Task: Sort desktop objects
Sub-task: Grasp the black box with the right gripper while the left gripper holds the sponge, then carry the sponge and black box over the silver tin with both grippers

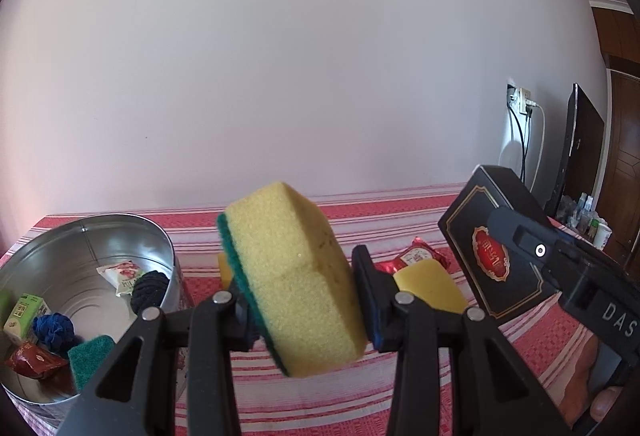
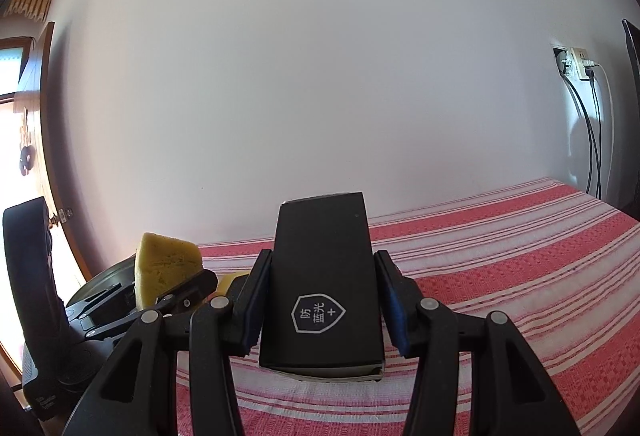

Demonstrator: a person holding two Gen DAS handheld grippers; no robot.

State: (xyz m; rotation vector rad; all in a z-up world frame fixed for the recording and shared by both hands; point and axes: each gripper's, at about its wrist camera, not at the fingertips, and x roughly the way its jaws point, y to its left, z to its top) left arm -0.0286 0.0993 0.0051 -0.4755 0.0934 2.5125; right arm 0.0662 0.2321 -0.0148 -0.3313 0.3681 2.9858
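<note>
My left gripper (image 1: 300, 300) is shut on a yellow sponge with a green scouring side (image 1: 296, 276) and holds it above the red striped tablecloth (image 1: 320, 388). My right gripper (image 2: 320, 300) is shut on a black box (image 2: 324, 284) with a white shield mark, held above the cloth. In the left wrist view the same box (image 1: 492, 240) shows a red and gold emblem at the right. The held sponge also shows at the left of the right wrist view (image 2: 164, 264).
A round metal tin (image 1: 40, 388) at the left holds snack packets, blue and dark knitted balls and a green scouring pad. A second yellow sponge (image 1: 432, 284) and a red packet (image 1: 416, 256) lie on the cloth behind the left gripper. Wall sockets with cables (image 1: 524, 104) are at the right.
</note>
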